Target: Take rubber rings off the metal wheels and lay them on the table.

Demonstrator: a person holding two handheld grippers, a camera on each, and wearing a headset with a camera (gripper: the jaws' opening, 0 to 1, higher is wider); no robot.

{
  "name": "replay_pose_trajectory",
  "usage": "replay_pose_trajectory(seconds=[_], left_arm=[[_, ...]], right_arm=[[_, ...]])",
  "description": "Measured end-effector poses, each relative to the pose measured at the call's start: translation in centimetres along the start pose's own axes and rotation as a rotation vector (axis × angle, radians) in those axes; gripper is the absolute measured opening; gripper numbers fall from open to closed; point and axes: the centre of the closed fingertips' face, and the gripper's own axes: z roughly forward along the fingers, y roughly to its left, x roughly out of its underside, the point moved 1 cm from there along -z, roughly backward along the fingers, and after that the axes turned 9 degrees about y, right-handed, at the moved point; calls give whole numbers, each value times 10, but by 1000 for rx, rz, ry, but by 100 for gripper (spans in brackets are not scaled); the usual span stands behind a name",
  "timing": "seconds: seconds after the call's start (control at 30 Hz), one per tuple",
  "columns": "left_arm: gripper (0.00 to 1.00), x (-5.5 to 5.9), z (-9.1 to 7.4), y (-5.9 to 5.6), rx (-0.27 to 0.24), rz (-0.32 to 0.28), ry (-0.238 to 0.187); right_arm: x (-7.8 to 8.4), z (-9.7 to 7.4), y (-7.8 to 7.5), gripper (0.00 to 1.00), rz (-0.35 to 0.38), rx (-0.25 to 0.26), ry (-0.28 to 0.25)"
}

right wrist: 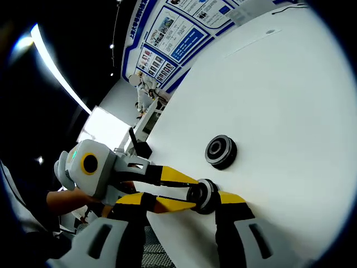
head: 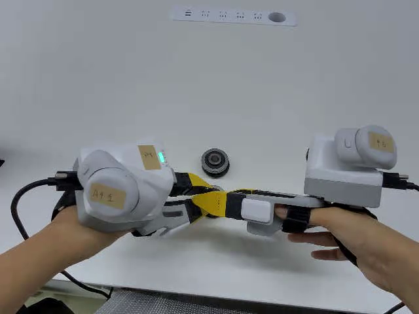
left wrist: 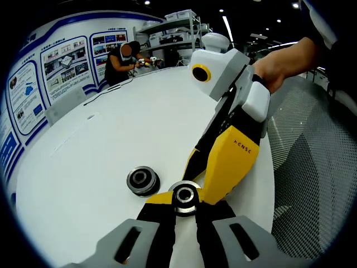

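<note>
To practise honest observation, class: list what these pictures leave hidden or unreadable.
The held dark metal wheel: in the head view, hidden behind the crossed yellow jaws of left gripper and right gripper.
Its rubber ring: jaws cover the rim in both gripper views, so unconfirmed.
A white strip on the far tabletop: head view, markings too small to read.

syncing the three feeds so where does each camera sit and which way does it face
Head view: on the headset, facing forward and down at the table; left hand and right hand show.
Left gripper view: on the left gripper, looking along its fingers at the held wheel; the right gripper shows on the right.
Right gripper view: on the right gripper, facing the left gripper across that wheel; its fingers show.
All share the loose wheel.
</note>
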Motion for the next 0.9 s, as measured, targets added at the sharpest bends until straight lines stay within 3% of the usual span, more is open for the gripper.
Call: replay_pose_trajectory(seconds=[0.37, 0.57, 0.9], left_arm=[[12, 0, 0, 0, 3, -1, 0], [12, 0, 0, 0, 2, -5, 0], [12, 0, 0, 0, 3, -6, 4]], right_arm=[[7, -4, 1, 49, 50, -29, 4], [5, -7, 0, 47, 125, -83, -71], [5, -9, -1, 46, 128, -91, -85]])
